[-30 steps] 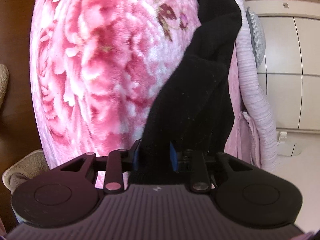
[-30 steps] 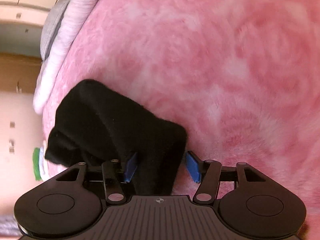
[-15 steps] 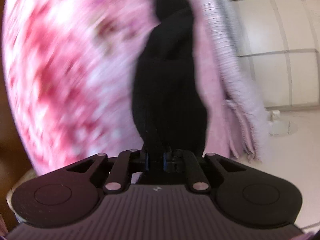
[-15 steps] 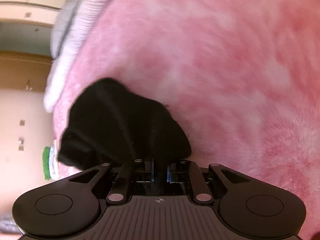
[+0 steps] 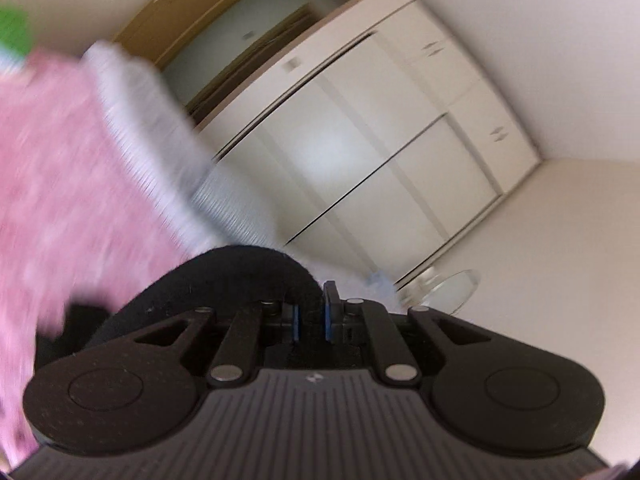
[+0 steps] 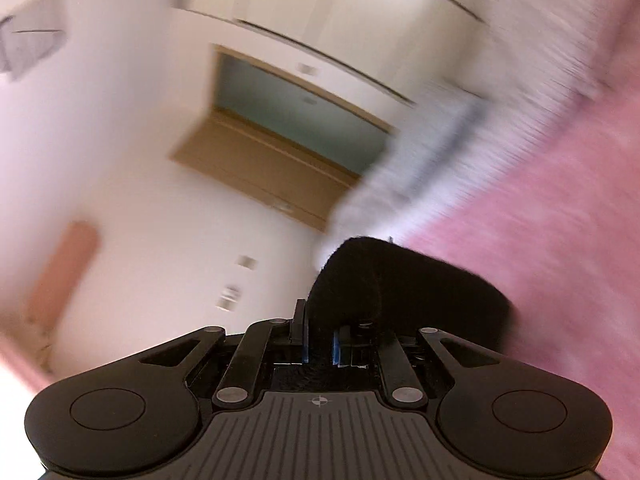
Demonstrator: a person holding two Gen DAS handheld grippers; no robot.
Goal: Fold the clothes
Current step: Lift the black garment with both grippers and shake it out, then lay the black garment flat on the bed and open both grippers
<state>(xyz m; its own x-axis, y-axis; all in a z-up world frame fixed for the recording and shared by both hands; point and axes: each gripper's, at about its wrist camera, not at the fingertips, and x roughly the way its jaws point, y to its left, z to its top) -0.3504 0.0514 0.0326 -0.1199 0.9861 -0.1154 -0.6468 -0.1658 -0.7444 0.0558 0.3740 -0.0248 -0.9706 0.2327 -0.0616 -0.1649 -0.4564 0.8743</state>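
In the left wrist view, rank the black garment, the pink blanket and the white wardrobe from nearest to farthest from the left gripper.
1. Black garment: clamped in the left gripper, draping off to the left.
2. Pink blanket: beyond it, on the left.
3. White wardrobe: farthest, against the far wall, centre and right.

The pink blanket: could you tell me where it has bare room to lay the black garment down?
In both wrist views the pink blanket is bare from the black garment to the striped bedding. Near each gripper the garment hides it.
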